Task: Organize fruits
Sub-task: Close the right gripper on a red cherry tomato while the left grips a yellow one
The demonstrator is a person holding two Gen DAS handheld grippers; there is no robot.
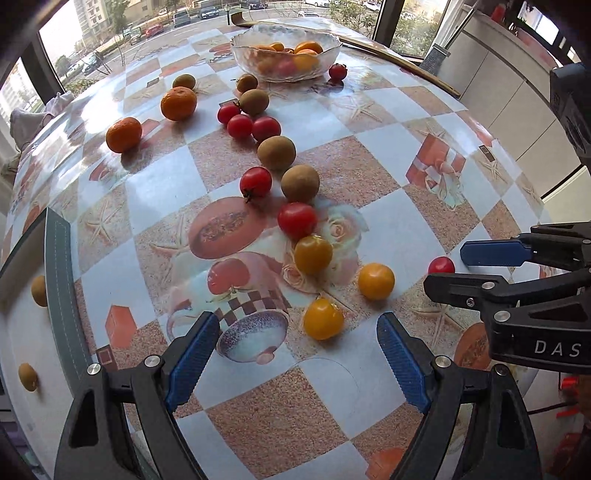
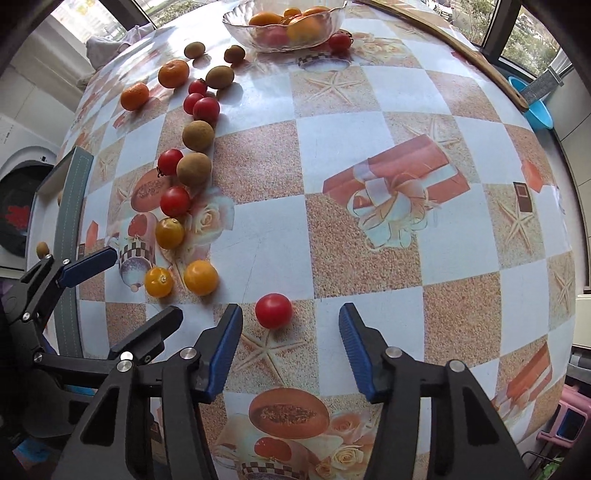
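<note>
A glass bowl (image 1: 285, 55) (image 2: 284, 26) holding oranges and tomatoes stands at the table's far edge. Loose red tomatoes, yellow tomatoes, kiwis and two oranges lie in a line across the table. My left gripper (image 1: 299, 354) is open, with a yellow tomato (image 1: 323, 319) just ahead between its fingers. My right gripper (image 2: 291, 345) is open, with a red tomato (image 2: 273, 310) just ahead, nearer its left finger. That red tomato (image 1: 441, 265) shows in the left wrist view beside the right gripper's fingers (image 1: 495, 253).
A grey-edged board (image 1: 59, 280) with small kiwis lies at the table's left edge. A red tomato (image 1: 337, 71) sits beside the bowl. A blue basin (image 2: 535, 103) is past the table's right edge. A washing machine (image 2: 18, 206) stands at the left.
</note>
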